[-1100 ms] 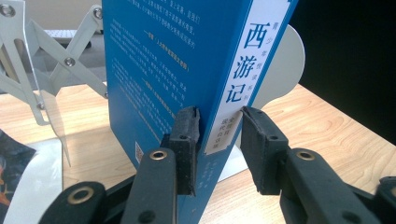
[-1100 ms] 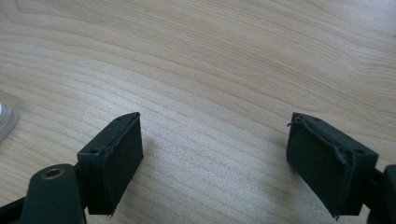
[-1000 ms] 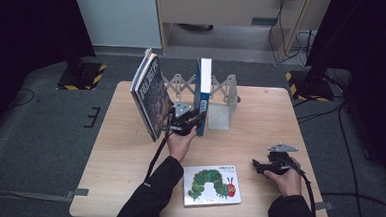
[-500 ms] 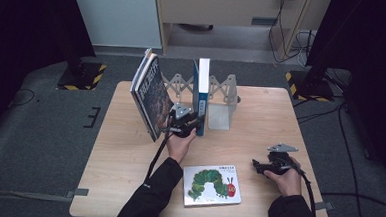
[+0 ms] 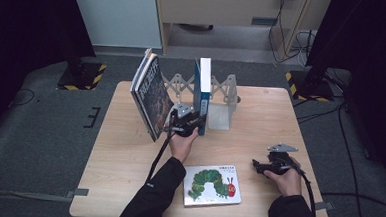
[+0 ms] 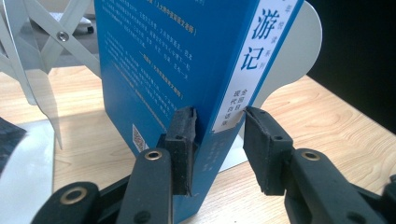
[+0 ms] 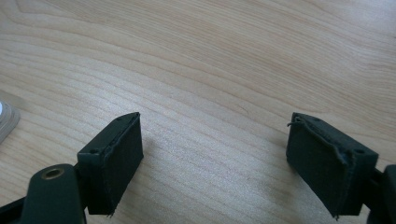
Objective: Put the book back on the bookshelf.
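A tall blue book stands upright on the table against a white expanding rack. My left gripper is at its lower front edge, shut on the blue book across its spine: one pad lies on the cover and the other touches the white spine label. A dark-covered book leans to the left of that hand. My right gripper rests low at the table's front right. In the right gripper view it is open, with only bare wood between its pads.
A picture book with a green caterpillar lies flat near the front edge between the two forearms. The wooden table has bare room at left and far right. Dark floor and stands surround it.
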A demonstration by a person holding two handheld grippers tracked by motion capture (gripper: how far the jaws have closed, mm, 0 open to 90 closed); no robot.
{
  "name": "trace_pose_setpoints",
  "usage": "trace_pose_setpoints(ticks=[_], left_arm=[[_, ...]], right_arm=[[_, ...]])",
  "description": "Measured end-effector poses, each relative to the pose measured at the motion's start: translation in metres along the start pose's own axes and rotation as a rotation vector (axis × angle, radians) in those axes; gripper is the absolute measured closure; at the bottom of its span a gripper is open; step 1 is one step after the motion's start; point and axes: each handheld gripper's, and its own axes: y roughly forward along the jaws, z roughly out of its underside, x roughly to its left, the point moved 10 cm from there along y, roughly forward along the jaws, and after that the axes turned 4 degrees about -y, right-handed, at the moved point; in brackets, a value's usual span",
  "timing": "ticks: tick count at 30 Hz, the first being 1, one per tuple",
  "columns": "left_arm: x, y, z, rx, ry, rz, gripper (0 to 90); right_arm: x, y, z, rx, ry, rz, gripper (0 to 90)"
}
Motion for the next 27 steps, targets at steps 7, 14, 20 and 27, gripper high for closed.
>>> trace_pose_setpoints(ticks=[7,14,20,27], left_arm=[[-0.001,-0.003,0.002,-0.005,0.016,0.006,57.9],[-0.003,-0.010,0.004,0.004,0.046,0.023,54.7],[-0.005,-0.020,0.008,0.017,0.063,0.047,52.7],[0.003,-0.036,0.006,0.025,0.076,0.039,50.3]], right_arm=[[0.000,0.000,0.000,0.000,0.002,0.001,18.7],[0.000,0.000,0.000,-0.003,0.003,0.003,18.6],[0.000,0.000,0.000,-0.002,0.004,0.002,18.0],[0.001,0.001,0.000,-0.006,0.007,0.002,16.7]])
